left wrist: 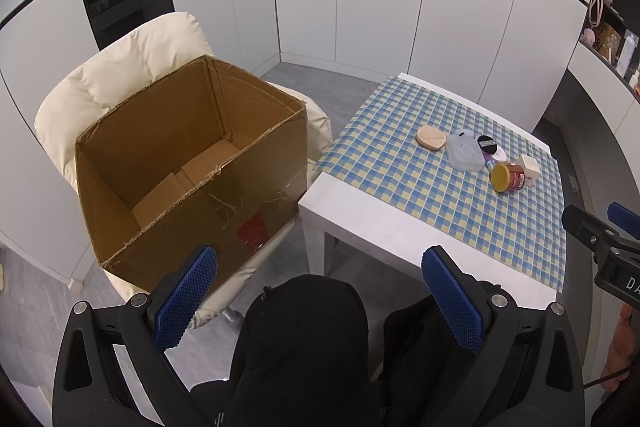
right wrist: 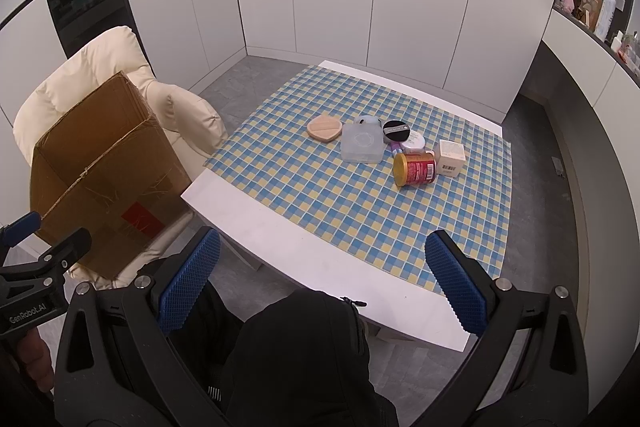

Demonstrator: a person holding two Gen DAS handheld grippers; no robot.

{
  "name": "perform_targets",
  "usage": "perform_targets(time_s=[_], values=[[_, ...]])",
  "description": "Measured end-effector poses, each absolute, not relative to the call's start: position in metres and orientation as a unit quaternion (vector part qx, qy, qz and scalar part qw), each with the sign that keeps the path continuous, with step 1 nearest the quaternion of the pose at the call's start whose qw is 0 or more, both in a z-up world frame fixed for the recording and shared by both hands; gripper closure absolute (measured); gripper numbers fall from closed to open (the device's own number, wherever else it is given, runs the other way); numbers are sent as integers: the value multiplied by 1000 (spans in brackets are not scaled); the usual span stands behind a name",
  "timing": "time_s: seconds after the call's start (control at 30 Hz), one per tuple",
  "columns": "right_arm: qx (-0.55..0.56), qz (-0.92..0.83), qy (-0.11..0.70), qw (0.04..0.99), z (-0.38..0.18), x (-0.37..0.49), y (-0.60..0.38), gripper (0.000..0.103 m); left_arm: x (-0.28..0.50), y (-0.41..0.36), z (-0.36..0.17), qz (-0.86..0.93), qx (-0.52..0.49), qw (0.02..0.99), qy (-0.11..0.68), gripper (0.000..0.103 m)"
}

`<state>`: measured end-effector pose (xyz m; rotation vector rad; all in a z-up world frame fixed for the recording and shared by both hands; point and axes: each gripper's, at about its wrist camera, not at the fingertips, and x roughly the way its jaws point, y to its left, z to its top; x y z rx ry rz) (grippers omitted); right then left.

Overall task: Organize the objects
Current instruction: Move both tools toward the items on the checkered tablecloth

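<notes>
An open, empty cardboard box [left wrist: 192, 163] [right wrist: 108, 187] rests on a cream chair to the left of the table. On the checked cloth lie a peach puff [right wrist: 325, 128] [left wrist: 431, 137], a clear plastic case [right wrist: 362, 143] [left wrist: 464, 151], a black compact [right wrist: 396, 131], a red can on its side [right wrist: 414, 169] [left wrist: 508, 177] and a small white carton [right wrist: 452, 155] [left wrist: 529, 169]. My left gripper [left wrist: 320, 303] hangs open over the person's lap, near the box. My right gripper [right wrist: 322, 285] is open at the table's front edge, short of the items.
The white table [right wrist: 256, 223] has the blue-and-yellow checked cloth [right wrist: 360, 211] over most of it. The cream chair [left wrist: 120, 75] stands against white cabinet walls. Shelves with small items [right wrist: 592, 7] are at the far right. The person's dark-clothed legs [right wrist: 296, 359] lie under both grippers.
</notes>
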<state>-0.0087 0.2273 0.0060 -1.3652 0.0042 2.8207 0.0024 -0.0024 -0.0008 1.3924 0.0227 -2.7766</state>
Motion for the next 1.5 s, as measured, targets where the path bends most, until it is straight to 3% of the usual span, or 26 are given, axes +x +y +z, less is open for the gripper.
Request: perform_targets(time_s=[0.23,0.63,1.5], values=[[-436,900,0,9,6,-9,231,0,2,1,-6,-893,450,11,9,1],[-441,897,15,36,6,-1,256,0,-5,42,-22,-881,468,-34,-63,1],[-446,886,53,113,3,19,334,0,-30,113,-13,-882,455,-116,-38,1]])
